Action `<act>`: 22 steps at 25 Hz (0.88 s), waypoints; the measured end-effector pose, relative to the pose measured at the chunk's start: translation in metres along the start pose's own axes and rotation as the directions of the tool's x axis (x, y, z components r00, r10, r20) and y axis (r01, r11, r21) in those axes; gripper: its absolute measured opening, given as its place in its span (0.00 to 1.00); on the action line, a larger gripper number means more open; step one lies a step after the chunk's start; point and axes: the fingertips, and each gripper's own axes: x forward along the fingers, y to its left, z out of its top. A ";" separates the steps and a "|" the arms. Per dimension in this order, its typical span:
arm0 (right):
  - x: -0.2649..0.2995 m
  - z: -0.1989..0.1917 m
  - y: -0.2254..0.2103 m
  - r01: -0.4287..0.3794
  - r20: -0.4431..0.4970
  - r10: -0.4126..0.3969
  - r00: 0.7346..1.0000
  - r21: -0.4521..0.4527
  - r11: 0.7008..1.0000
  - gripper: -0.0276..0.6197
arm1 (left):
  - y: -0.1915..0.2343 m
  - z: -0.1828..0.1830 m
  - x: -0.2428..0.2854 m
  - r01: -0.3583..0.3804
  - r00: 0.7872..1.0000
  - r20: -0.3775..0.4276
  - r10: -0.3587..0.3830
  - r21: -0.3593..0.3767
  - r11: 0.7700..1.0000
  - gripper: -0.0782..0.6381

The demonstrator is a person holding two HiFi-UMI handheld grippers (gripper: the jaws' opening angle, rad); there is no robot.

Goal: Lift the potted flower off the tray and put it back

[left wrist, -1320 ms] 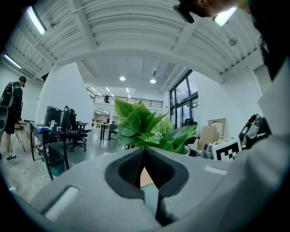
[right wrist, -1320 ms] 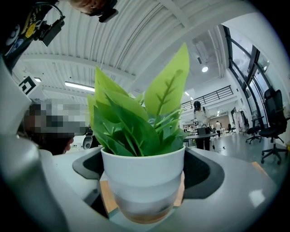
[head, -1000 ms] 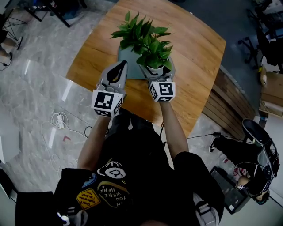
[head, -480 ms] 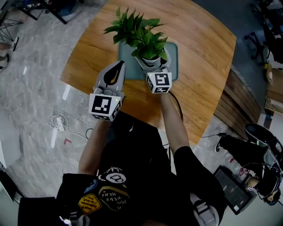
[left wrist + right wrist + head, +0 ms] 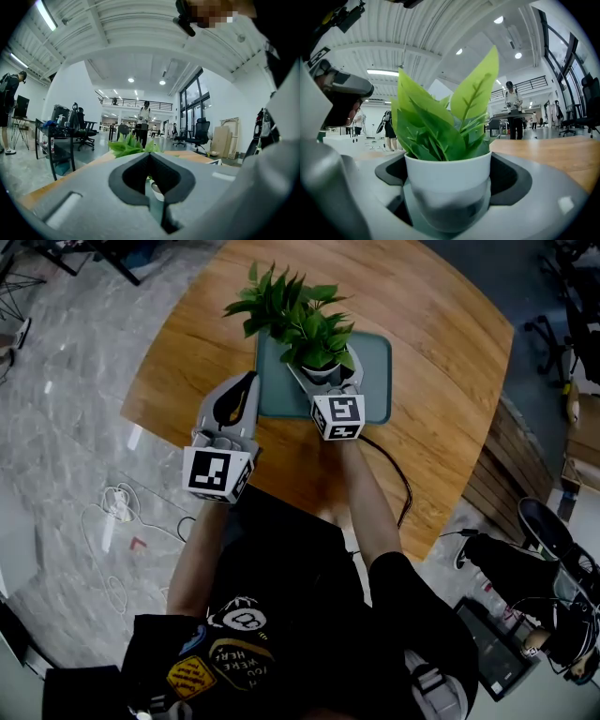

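Potted flower (image 5: 298,315) is clamped by the right gripper (image 5: 326,373) at the tray's (image 5: 377,381) near edge; pad contact is shown only in the right gripper view. Left gripper (image 5: 249,382) is held closed, empty.

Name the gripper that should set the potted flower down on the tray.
Right. The right gripper has its jaws clamped on the white pot of the potted flower, directly over the teal tray. The left gripper is shut on nothing, beside the tray's left edge above the wooden table.

On table (image 5: 441,343): tray (image 5: 375,376) under potted flower (image 5: 295,320)
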 end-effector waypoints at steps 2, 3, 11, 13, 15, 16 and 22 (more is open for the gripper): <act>-0.001 -0.005 0.001 0.002 -0.034 -0.002 0.999 0.014 1.000 0.85 | 0.003 -0.001 0.002 0.002 1.000 -0.009 -0.002 -0.004 1.000 0.11; -0.001 -0.006 0.001 0.003 -0.048 -0.003 0.999 0.012 1.000 0.85 | 0.004 -0.001 0.004 0.005 1.000 -0.015 -0.005 -0.005 1.000 0.11; -0.026 -0.027 0.006 0.050 -0.148 -0.050 0.988 -0.006 0.999 0.85 | -0.007 -0.003 -0.007 0.035 0.998 -0.048 -0.036 -0.024 0.999 0.11; -0.028 -0.028 0.008 0.060 -0.150 -0.066 0.986 -0.043 0.997 0.85 | -0.010 -0.001 -0.012 0.040 0.998 -0.054 -0.041 -0.023 0.999 0.11; -0.027 -0.033 0.009 0.065 -0.172 -0.078 0.982 -0.078 0.995 0.85 | -0.010 0.001 -0.015 0.039 0.997 -0.062 -0.041 -0.024 0.999 0.11; -0.028 -0.037 0.010 0.061 -0.190 -0.076 0.979 -0.083 0.995 0.85 | -0.010 0.002 -0.017 0.038 0.997 -0.066 -0.040 -0.026 0.999 0.11; -0.038 -0.056 0.016 0.040 -0.249 -0.054 0.967 -0.060 0.997 0.85 | -0.013 0.004 -0.028 0.040 0.995 -0.085 -0.042 -0.028 0.999 0.11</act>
